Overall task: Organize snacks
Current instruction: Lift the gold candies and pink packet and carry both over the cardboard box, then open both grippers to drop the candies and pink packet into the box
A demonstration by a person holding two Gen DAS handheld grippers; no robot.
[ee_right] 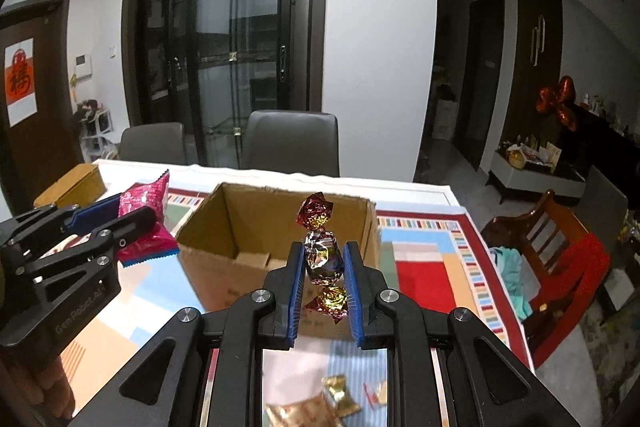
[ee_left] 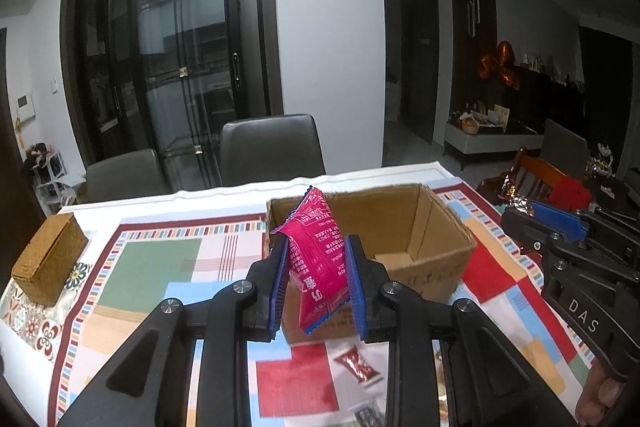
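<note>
My left gripper (ee_left: 316,247) is shut on a pink snack packet (ee_left: 318,255), held upright just in front of the open cardboard box (ee_left: 444,255). In the right wrist view the same packet (ee_right: 144,203) shows to the left of the box (ee_right: 208,267), in the left gripper (ee_right: 116,223). My right gripper (ee_right: 323,255) is shut on a foil-wrapped candy (ee_right: 324,259) with twisted red and gold ends, above the box's near wall. From the left wrist view the right gripper (ee_left: 520,215) shows at the right with the foil candy (ee_left: 514,195).
A patterned cloth (ee_left: 160,255) covers the table. A woven box (ee_left: 48,263) sits at the far left. Loose wrapped snacks (ee_left: 360,367) lie near the front edge, with more snacks (ee_right: 340,393) below the right gripper. Two grey chairs (ee_left: 272,147) stand behind the table, a wooden chair (ee_right: 552,239) to the right.
</note>
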